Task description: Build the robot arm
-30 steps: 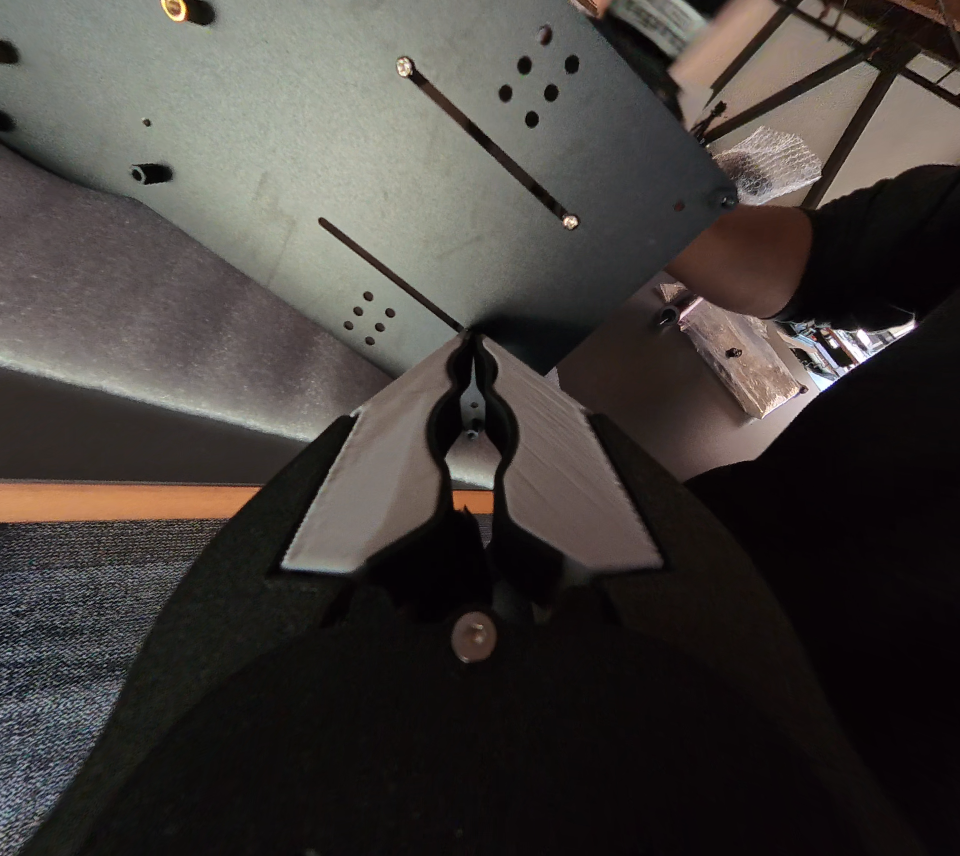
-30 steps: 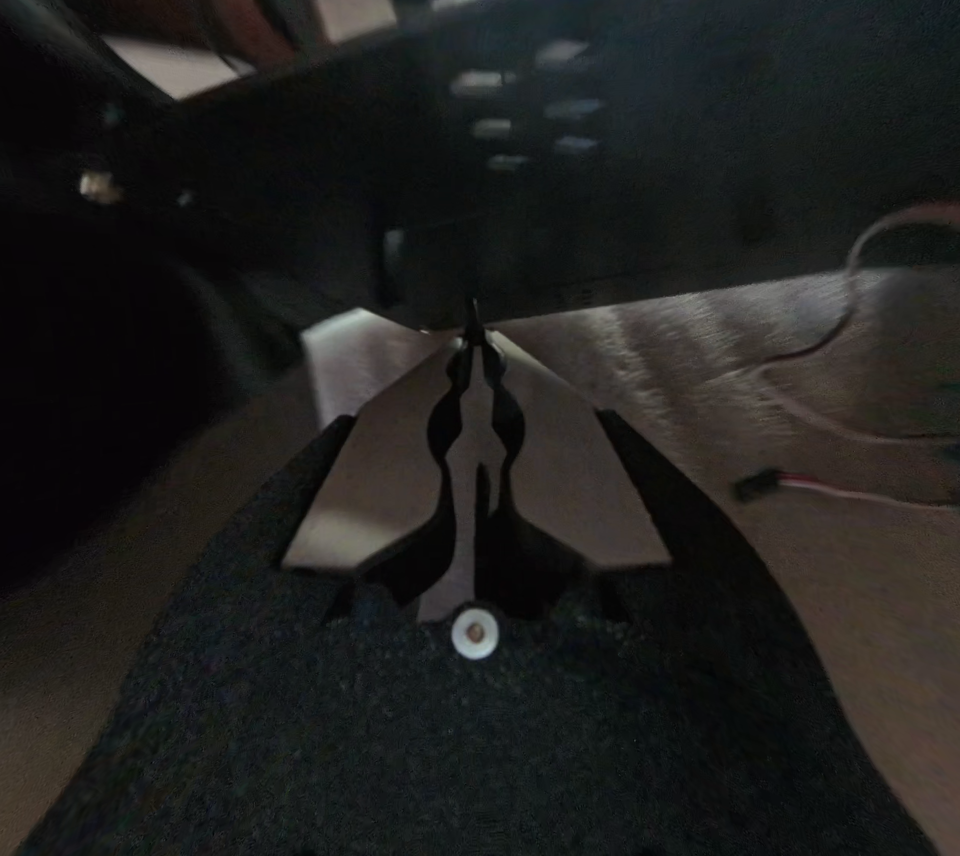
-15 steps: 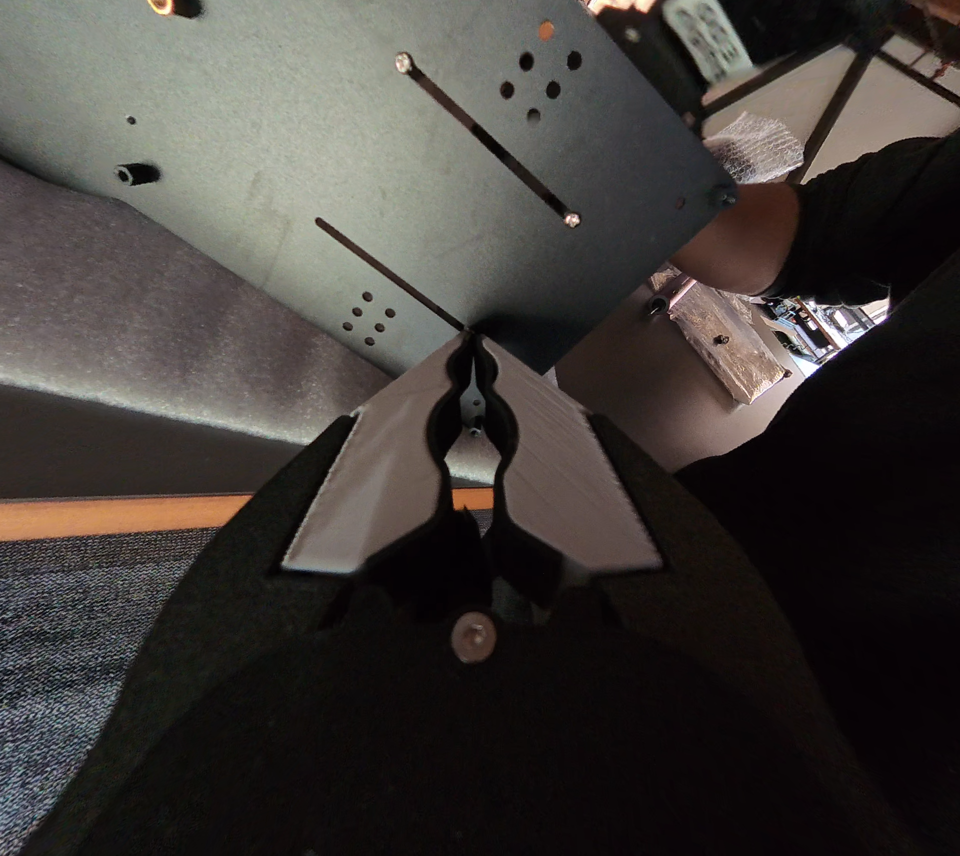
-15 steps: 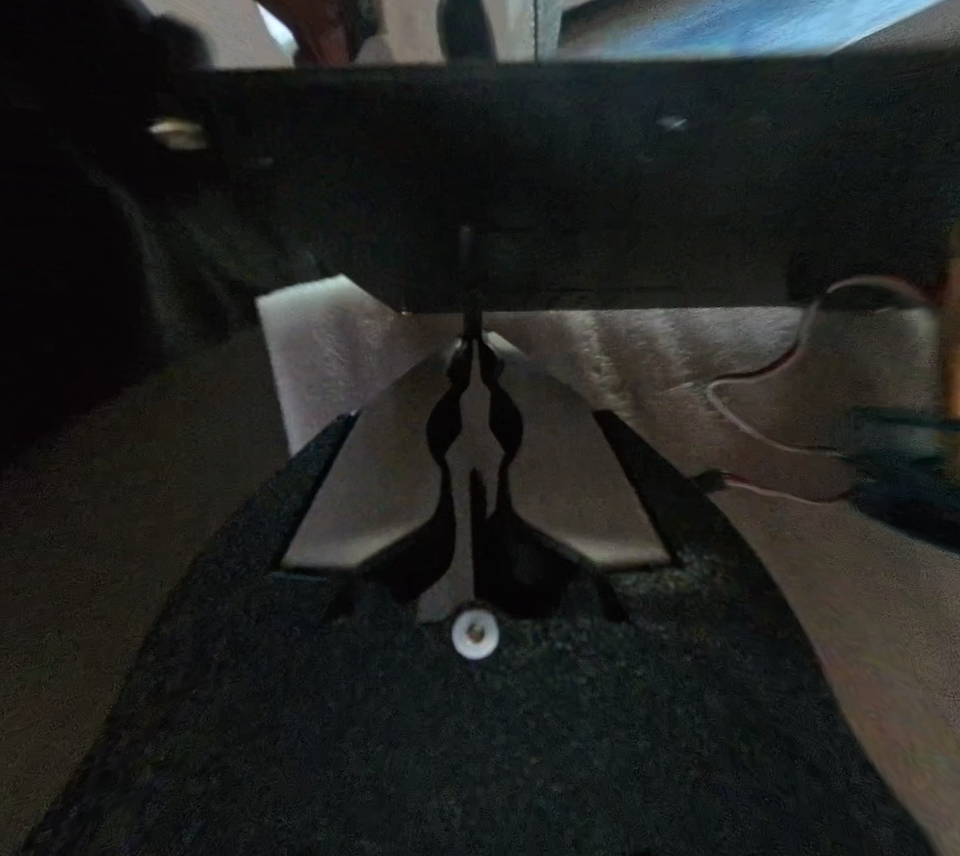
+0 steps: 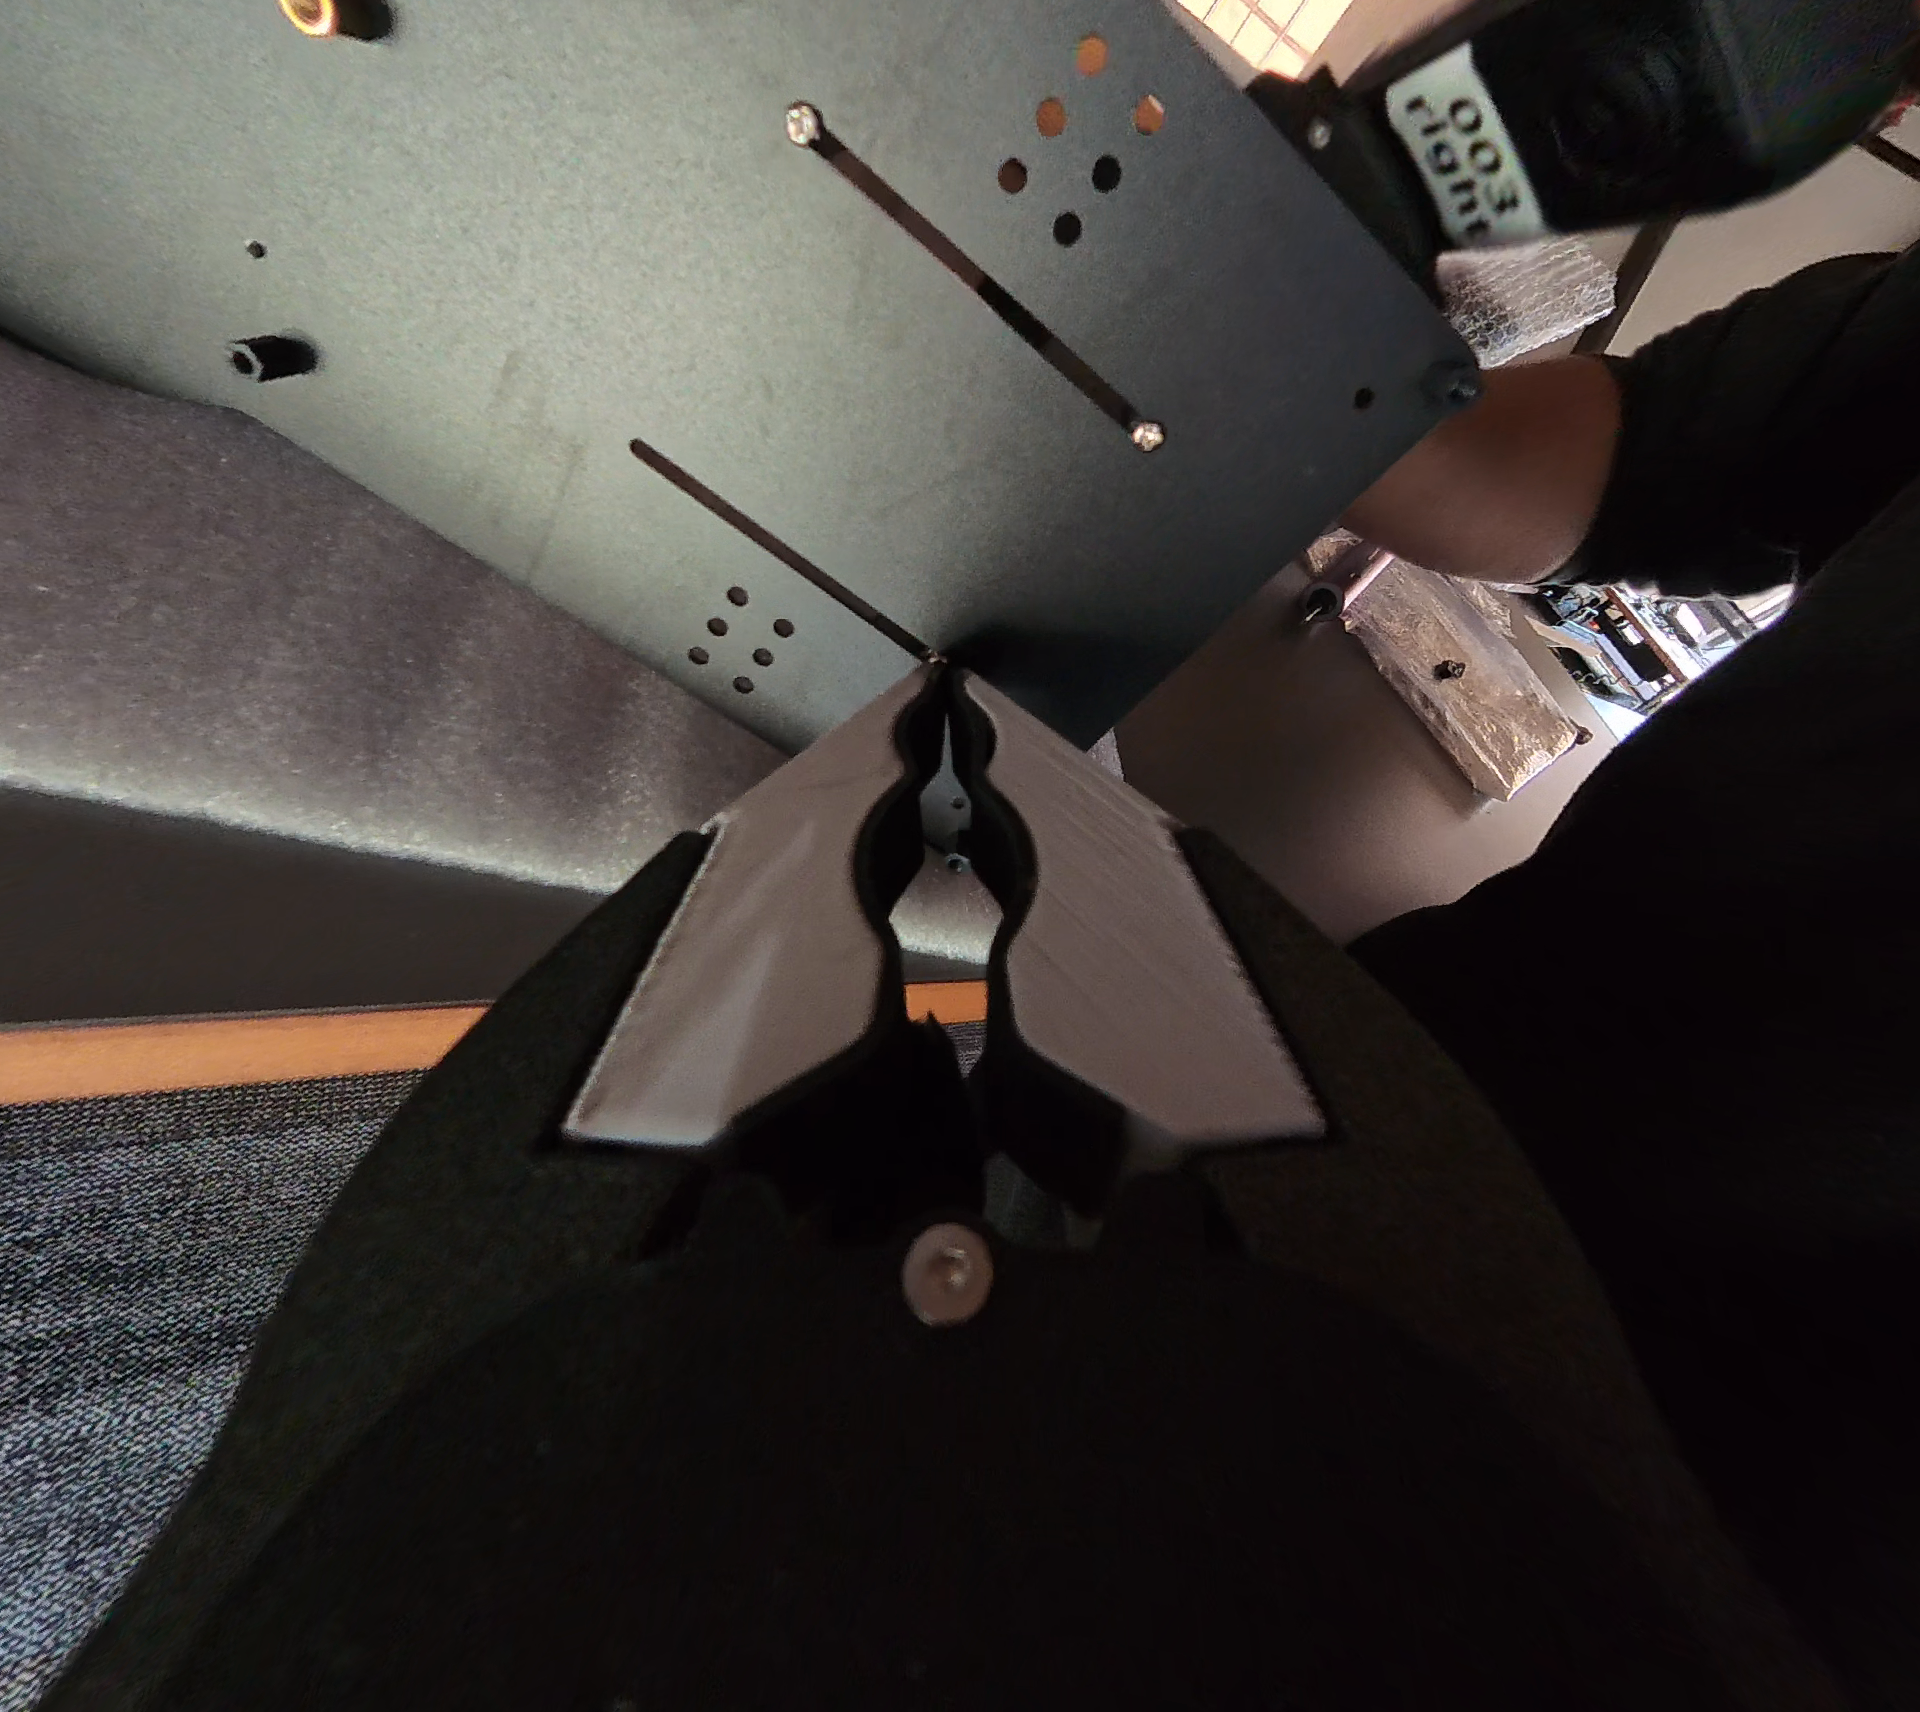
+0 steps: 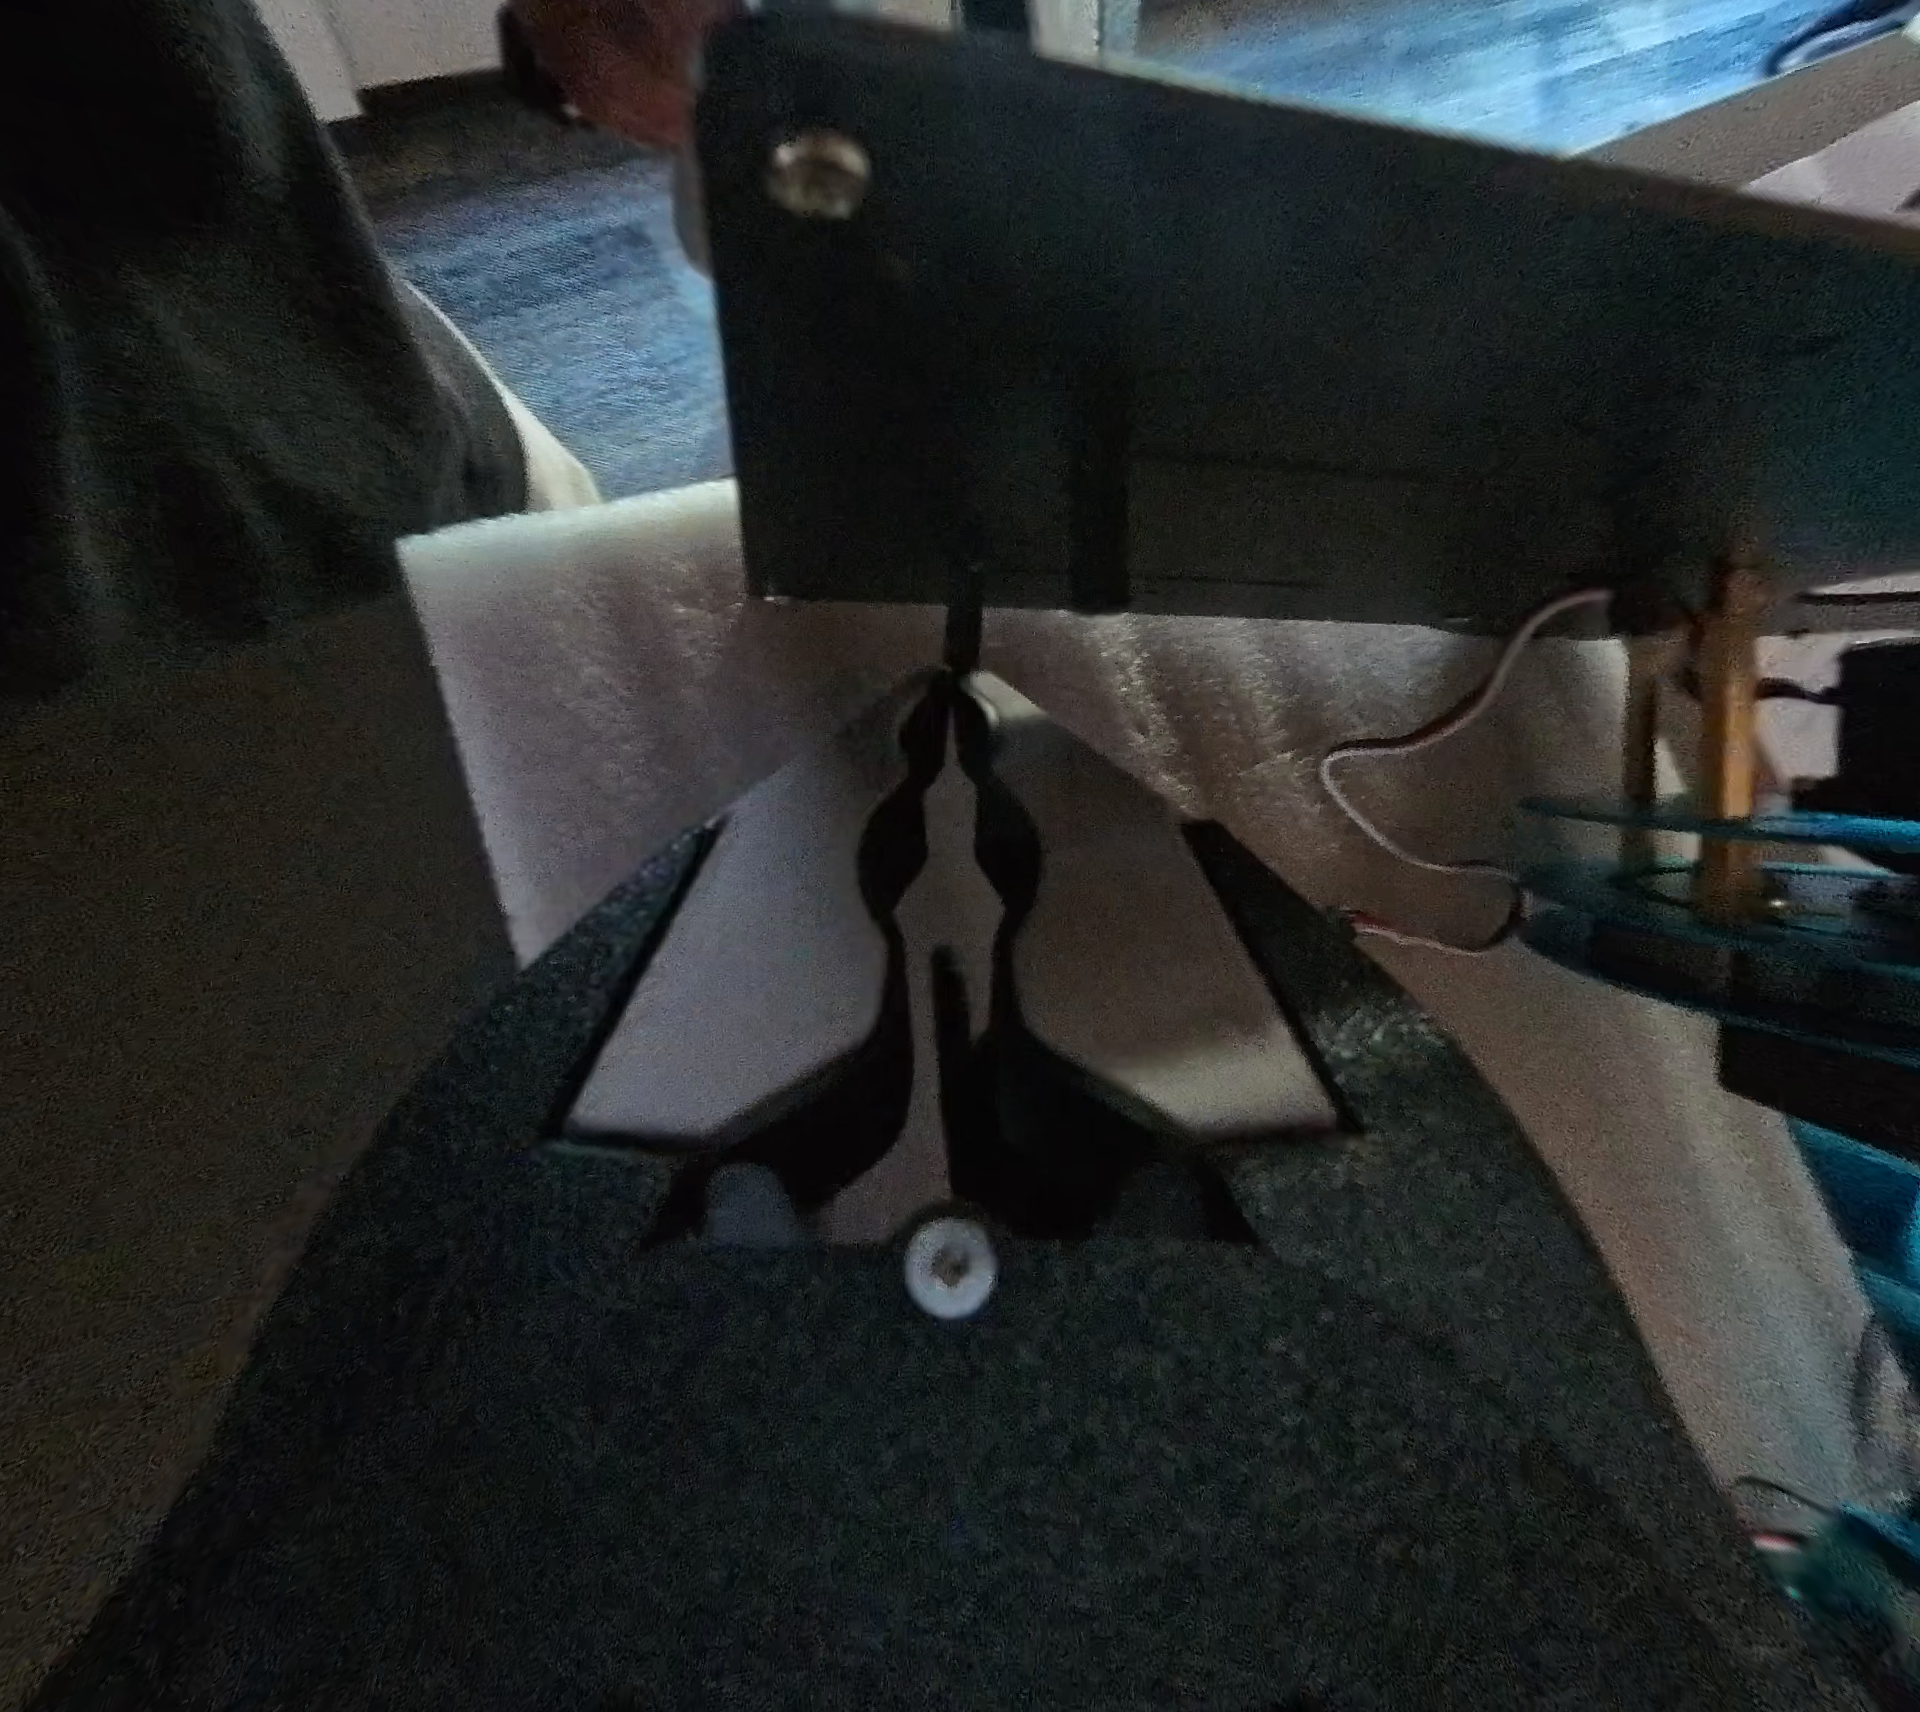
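My left gripper [image 5: 943,675] is clenched on the lower edge of the dark metal plate [image 5: 623,228] at frame centre. My right gripper [image 6: 954,694] pinches a small black stud [image 6: 964,623] under the same plate [image 6: 1195,332]; white foam [image 6: 644,665] lies behind.

The left tongs [image 5: 943,675] have their jaws pressed together at the tips, closed on the edge of the dark metal plate [image 5: 644,260], with the wavy inner edges of the two fingers [image 5: 790,924] almost meeting along their length. The right tongs [image 6: 954,688] are likewise drawn together, their tips pinching a small black stud [image 6: 962,623] that sticks out from the plate's edge. In the left wrist view the right tongs' black body shows at the plate's far corner, with the person's bare forearm [image 5: 1496,467] and black sleeve behind it
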Available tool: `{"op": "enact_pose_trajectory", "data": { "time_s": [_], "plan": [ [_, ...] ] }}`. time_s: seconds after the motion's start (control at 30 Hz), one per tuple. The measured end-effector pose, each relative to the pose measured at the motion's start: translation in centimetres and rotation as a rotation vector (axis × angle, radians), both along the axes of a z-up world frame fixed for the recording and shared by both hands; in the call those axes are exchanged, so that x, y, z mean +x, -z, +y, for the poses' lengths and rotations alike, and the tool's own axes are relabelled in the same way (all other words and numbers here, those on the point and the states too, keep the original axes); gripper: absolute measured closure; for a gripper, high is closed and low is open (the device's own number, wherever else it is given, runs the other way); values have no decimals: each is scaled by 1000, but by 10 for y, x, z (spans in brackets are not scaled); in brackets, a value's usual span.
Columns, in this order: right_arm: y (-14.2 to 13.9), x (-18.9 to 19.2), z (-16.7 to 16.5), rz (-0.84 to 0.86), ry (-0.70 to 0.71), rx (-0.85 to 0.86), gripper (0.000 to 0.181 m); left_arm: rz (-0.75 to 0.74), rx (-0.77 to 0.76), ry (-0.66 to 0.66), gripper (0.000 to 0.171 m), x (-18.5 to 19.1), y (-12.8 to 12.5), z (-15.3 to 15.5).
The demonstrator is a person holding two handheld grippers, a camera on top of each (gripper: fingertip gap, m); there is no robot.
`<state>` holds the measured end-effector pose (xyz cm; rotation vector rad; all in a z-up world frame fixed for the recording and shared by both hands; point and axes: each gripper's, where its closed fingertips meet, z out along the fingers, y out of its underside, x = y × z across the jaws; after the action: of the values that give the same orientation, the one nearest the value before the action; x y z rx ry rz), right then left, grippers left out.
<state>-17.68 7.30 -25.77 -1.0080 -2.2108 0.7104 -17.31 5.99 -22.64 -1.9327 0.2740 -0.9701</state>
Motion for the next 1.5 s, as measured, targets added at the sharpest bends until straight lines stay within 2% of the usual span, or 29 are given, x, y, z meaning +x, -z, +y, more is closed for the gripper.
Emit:
{"op": "enact_pose_trajectory", "data": {
  "time_s": [0.03, 0.07, 0.2, 0.23, 0.33, 0.43, 0.5, 0.57, 0.7, 0.8, 0.87, 0.93, 1.0, 1.07, 1.23, 1.37, 1.5],
  "plan": [
    [1, -2, 0, 13, -16, 10, 181, 1, 0, 2, 171, 0, 0, 0],
    [2, 0, -1, -19, -33, -49, 181, 6, 1, 2, 171, 0, 0, 0],
    [-2, 10, -13, -358, -39, -681, 181, 35, 5, 15, 171, 1, 0, 0],
    [-1, 12, -16, -411, -44, -750, 181, 40, 7, 18, 171, 1, 0, 0],
    [-2, 19, -23, -475, -78, -804, 181, 45, 7, 27, 171, 2, 0, -1],
    [-6, 20, -21, -528, -53, -952, 181, 62, 12, 38, 171, 2, 1, -1],
    [-7, 17, -16, -449, -51, -874, 181, 71, 16, 41, 171, 1, 0, 0],
    [-3, 12, -5, -332, -5, -695, 166, 69, 16, 45, 171, 1, 0, 0],
    [0, 14, 0, -151, 2, -399, 153, 55, 14, 56, 171, 0, 0, 1],
    [-5, 18, 5, -50, 64, -255, 153, 60, 11, 68, 171, 0, 0, 1],
    [-9, 25, -3, -98, 128, -373, 138, 65, 8, 71, 171, 0, 0, 2],
    [-19, 33, -21, -164, 161, -603, 121, 68, 4, 73, 171, -1, 0, 3],
    [-40, 33, -31, -90, 183, -802, 115, 67, -1, 76, 171, -1, 0, 3],
    [-46, 29, -26, -10, 242, -872, 101, 57, -12, 79, 171, -1, 0, 3],
    [-45, 17, -34, 24, 299, -970, 90, 57, -26, 87, 171, -1, 0, 3],
    [-32, 4, -36, 15, 363, -912, 106, 64, -34, 87, 171, -1, 1, 3],
    [-30, 3, -31, 8, 384, -931, 120, 76, -41, 80, 171, -1, 1, 3]
  ]
}}
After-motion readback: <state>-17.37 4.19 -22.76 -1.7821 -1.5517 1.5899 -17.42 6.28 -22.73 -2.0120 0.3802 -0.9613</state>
